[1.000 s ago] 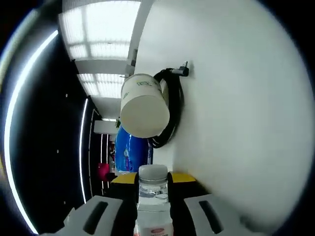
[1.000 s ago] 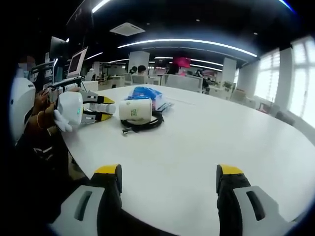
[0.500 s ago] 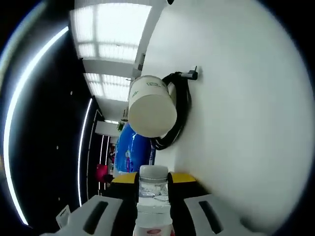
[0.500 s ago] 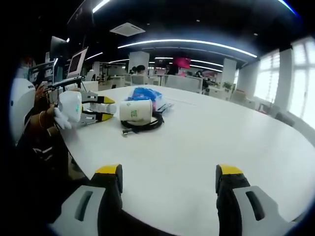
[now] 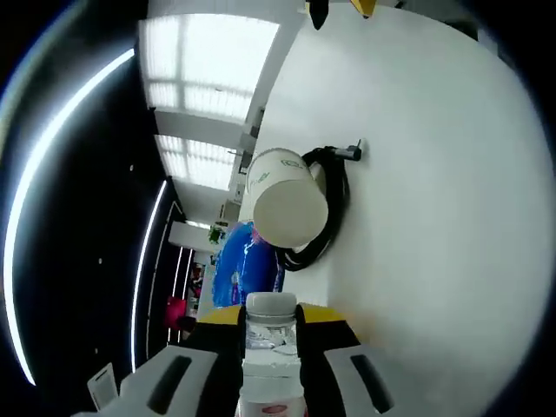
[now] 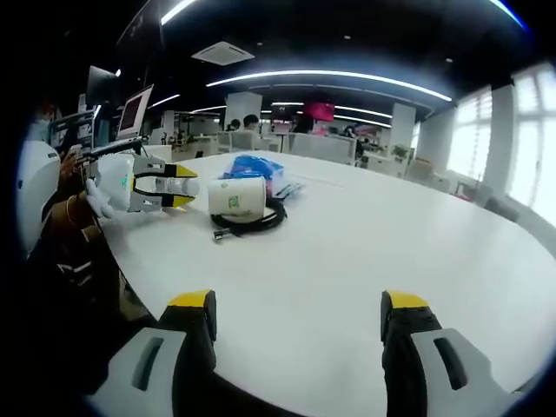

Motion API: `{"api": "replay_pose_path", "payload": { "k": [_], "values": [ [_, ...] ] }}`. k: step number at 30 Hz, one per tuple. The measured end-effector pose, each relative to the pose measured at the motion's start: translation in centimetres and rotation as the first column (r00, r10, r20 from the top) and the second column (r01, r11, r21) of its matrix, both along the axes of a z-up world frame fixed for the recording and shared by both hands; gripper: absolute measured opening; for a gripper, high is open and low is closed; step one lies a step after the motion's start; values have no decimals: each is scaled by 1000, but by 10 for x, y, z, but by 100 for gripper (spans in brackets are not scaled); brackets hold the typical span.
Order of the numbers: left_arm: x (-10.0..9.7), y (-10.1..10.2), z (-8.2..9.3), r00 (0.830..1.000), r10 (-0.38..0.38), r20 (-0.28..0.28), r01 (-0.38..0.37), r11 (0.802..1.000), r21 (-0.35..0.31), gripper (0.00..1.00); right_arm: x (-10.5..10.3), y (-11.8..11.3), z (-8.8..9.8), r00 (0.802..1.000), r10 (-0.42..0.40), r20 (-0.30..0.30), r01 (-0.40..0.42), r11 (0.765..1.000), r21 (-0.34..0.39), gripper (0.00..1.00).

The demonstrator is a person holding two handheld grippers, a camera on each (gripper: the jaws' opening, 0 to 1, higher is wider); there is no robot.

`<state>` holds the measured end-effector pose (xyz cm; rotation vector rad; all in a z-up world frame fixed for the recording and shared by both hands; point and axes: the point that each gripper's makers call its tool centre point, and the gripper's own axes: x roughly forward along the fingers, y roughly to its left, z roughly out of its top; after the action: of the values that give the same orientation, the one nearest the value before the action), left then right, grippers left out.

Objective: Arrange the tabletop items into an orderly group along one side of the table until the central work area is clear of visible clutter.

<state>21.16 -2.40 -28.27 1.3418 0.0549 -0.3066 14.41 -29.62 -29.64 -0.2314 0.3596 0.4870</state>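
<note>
The left gripper (image 5: 271, 347) is clamped on a small clear plastic bottle with a white cap (image 5: 271, 334); a red mark shows on its label, too small to read. Beyond it a white paper cup (image 5: 287, 198) with an unreadable green logo lies on its side on a coiled black cable (image 5: 330, 208), beside a blue plastic packet (image 5: 246, 265), all on the white round table (image 6: 391, 243). The right gripper (image 6: 295, 326) hangs above the table edge, jaws wide apart and empty.
</note>
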Motion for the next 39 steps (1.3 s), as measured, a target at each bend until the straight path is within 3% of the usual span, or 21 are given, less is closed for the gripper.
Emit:
{"api": "replay_pose_path", "payload": {
  "k": [10,18,21,24,30,31,33,39],
  "values": [
    [-8,4,34,999,-33,23,37,983,-179,20,1,0,3,1000,-6,8,6,1000,-2,74],
    [-16,16,66,998,-46,36,56,925,-376,20,1,3,1,1000,-6,2,6,1000,-2,74],
    [-19,27,80,998,-46,43,61,883,-466,20,2,4,3,1000,-7,6,7,1000,0,74],
    [-20,37,87,998,-55,40,68,855,-514,20,2,5,4,1000,-6,8,6,1000,3,74],
    [-21,58,100,999,-41,32,52,775,-629,20,2,4,3,1000,-11,4,11,1000,1,74],
    [-21,63,102,999,-33,27,43,748,-663,20,3,4,4,1000,-10,6,10,1000,1,74],
    [-21,68,105,999,-30,28,41,728,-685,20,3,5,4,1000,-8,5,8,1000,1,74],
    [-17,101,115,1000,11,10,2,561,-828,20,5,10,7,1000,4,9,-4,1000,-7,74]
  ]
}}
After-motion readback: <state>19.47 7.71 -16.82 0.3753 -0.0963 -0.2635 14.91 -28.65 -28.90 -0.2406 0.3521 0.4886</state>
